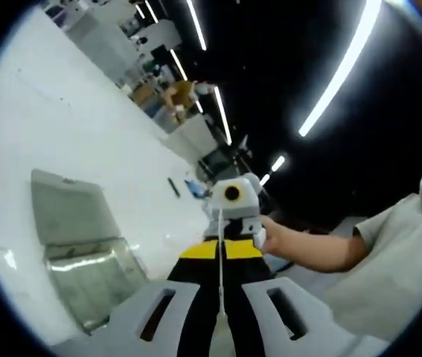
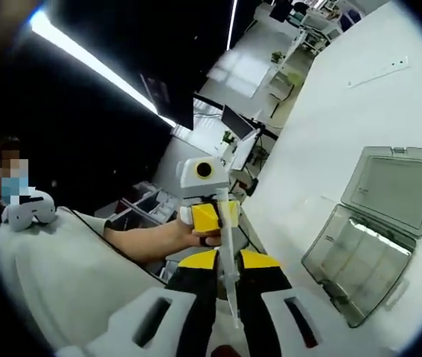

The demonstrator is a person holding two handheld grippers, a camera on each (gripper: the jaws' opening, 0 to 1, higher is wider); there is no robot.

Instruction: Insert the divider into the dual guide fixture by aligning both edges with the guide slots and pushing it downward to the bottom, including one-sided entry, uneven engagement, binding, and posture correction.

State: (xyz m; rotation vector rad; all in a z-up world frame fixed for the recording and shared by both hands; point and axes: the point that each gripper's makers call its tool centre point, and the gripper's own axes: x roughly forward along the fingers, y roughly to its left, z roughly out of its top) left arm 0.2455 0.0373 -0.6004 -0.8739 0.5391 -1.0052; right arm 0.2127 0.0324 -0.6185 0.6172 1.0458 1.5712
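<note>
Both tongs clenched on the divider, one at each end, held up in the air off the worktop (image 1: 62, 111). Left tongs (image 1: 222, 316) pinch the divider (image 1: 220, 253), seen edge-on as a thin pale strip. Right tongs (image 2: 229, 312) grip its other end; divider (image 2: 226, 245) looks translucent, flat, narrow (edge-on here too). Dual guide fixture (image 2: 359, 260) is a clear plastic box with a hinged lid open, lying on the white worktop, well apart from the divider. Fixture (image 1: 95, 275) also visible left of the left tongs.
</note>
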